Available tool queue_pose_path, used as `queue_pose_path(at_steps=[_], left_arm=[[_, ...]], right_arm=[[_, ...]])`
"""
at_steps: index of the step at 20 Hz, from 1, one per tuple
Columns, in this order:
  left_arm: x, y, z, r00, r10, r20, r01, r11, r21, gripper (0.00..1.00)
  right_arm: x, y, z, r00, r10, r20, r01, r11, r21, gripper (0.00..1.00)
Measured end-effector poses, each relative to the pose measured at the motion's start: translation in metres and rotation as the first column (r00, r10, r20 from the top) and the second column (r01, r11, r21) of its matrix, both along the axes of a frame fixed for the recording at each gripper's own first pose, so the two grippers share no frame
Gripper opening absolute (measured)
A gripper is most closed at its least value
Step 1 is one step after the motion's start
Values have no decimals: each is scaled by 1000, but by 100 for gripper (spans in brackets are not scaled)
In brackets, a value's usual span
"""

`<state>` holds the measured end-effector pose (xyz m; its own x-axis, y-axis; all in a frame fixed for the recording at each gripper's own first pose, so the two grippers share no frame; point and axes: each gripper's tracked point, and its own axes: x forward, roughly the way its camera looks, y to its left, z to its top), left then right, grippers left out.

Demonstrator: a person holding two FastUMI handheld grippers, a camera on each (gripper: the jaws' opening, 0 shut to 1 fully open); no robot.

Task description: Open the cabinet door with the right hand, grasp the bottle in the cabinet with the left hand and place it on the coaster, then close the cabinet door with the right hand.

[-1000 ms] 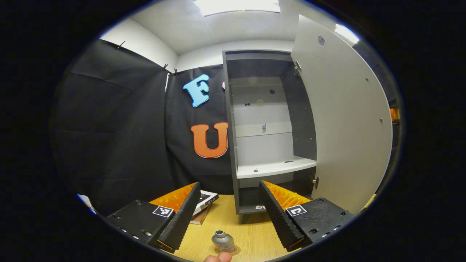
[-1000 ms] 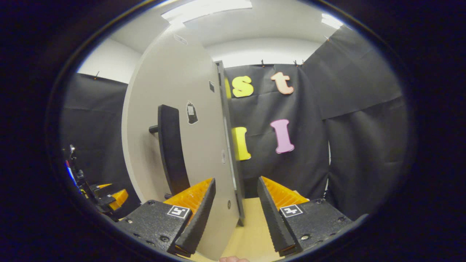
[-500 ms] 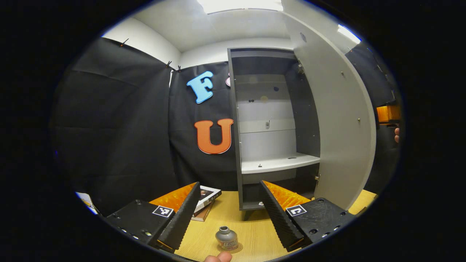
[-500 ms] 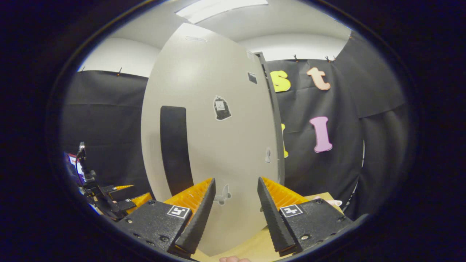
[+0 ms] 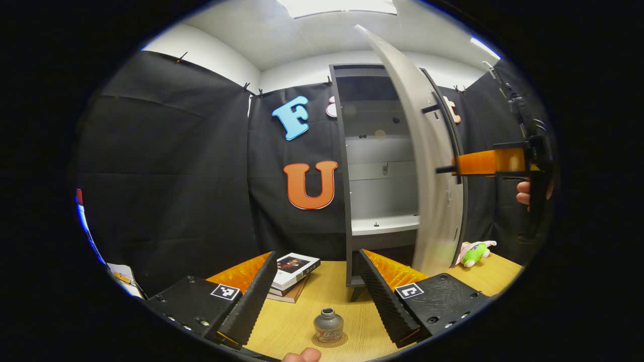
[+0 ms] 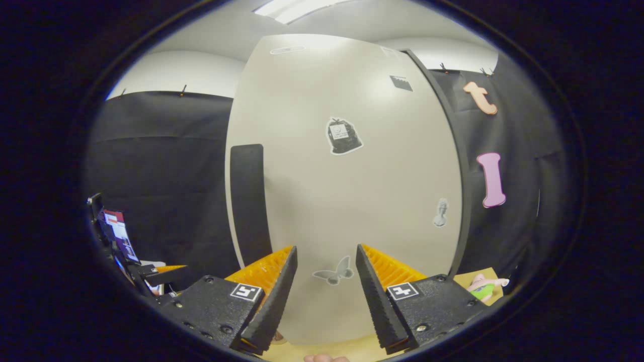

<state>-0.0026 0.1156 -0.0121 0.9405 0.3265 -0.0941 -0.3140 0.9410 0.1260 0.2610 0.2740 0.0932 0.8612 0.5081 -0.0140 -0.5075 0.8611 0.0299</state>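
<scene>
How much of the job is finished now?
Mostly done. The bottle already stands on the coaster, and the left gripper is open around nothing. The right gripper, open, faces the cabinet door, which stands partly open. Shutting it fully is what is left.

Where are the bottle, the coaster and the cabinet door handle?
bottle (image 5: 328, 324): left gripper view, on its body below the neck.
coaster (image 5: 342, 343): left gripper view, on the rim showing right of the bottle's base.
cabinet door handle (image 6: 249, 201): right gripper view, on the middle of the upright bar.
</scene>
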Motion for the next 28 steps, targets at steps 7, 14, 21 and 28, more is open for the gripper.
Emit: queue_pose_path(at_steps=[7,14,21,28], left_arm=[[-7,1,-7,1000,19,7,-19,1000,-4,96],[-10,-13,5,999,-12,34,12,1000,-4,96],[-9,-45,2,994,-96,59,98,995,-35,96],[-11,-75,-6,983,-163,85,167,985,-43,96]], right_arm=[[32,23,-6,998,-55,32,55,998,7,77],[-23,-44,-9,981,-182,70,182,983,4,77],[-106,-183,-24,889,-451,84,455,890,-32,77],[-164,-272,-76,763,-645,42,646,759,-89,75]])
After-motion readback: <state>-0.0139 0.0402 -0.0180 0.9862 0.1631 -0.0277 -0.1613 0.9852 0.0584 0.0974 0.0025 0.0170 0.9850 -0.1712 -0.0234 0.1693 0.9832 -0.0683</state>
